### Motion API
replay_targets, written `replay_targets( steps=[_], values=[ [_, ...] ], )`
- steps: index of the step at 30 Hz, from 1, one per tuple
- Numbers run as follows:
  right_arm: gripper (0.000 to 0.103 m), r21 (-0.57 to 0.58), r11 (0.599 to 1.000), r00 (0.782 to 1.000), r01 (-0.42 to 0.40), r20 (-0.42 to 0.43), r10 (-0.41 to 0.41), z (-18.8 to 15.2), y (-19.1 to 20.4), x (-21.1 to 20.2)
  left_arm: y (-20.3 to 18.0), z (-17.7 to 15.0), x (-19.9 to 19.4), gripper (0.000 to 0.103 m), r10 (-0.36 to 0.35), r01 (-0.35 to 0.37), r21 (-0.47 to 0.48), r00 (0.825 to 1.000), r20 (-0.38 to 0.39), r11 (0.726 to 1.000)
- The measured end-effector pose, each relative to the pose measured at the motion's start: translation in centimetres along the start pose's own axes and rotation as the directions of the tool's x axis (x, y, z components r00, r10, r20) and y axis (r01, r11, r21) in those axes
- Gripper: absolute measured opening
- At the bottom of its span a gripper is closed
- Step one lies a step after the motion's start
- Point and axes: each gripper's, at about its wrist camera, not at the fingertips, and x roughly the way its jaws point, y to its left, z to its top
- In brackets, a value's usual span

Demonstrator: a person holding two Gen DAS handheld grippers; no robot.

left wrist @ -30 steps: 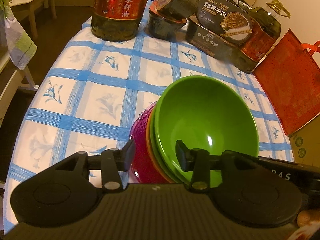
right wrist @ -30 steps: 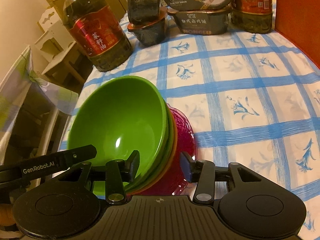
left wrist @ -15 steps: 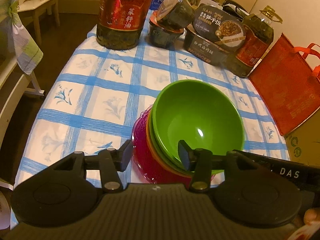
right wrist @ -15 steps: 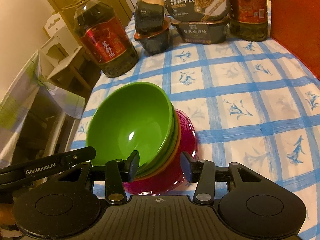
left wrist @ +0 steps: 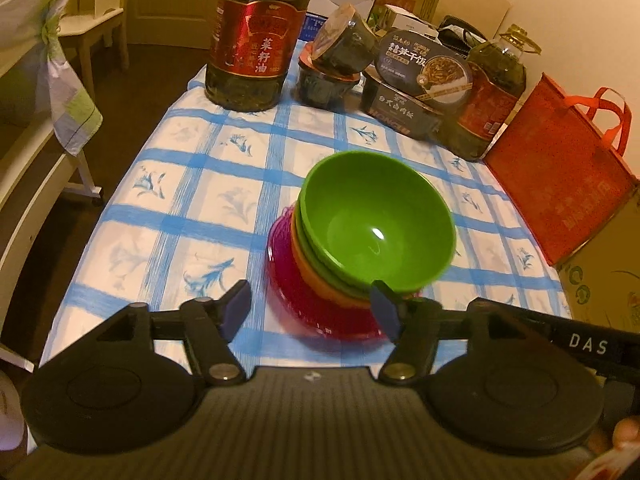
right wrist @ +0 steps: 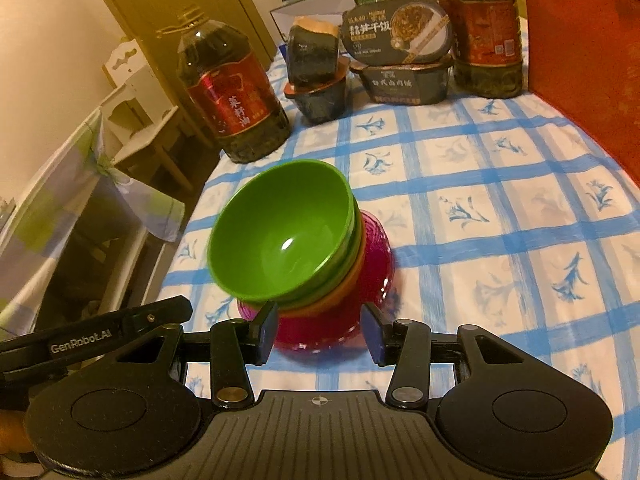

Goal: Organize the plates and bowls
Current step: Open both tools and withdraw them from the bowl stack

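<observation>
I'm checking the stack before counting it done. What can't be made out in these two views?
- Number of bowls: both views show only rims of green and orange under the top one.
- Plate near edge: the right gripper hides it in the right view, blur in the left.
- Left gripper: the right view shows only one side arm.
- Small print on the bottles: too small in both views.

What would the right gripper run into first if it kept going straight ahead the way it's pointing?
Most likely the pink plate under the stacked bowls: it sits right between and just ahead of the open right gripper. Depth is hard to judge, but nothing else shows in front of it.
</observation>
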Motion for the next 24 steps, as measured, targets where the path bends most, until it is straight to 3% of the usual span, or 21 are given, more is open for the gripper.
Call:
replay_targets(
  steps=[11, 15, 24],
  values=[
    [0.046, -0.108, 0.993, 0.996, 0.048, 0.076, -0.040, -5.2, 0.9, -3.1, 0.2, -4.6, -3.2, 0.066, 0.003, -0.004, 0.008, 1.000, 0.031, 1.000],
    [0.046, -0.155, 0.986, 0.994, 0.066, 0.101, -0.051, -7.1, 1.3, -3.8, -0.2, -6.4, -4.4, 0.066, 0.034, -0.037, 0.046, 0.997, 0.066, 0.998],
    [0.046, -0.192, 0.977, 0.983, 0.094, 0.175, -0.060, -10.3, 1.8, -6.6, -1.0, -9.7, -7.3, 0.065, -0.014, 0.000, 0.093, 0.989, 0.149, 0.996]
  ],
)
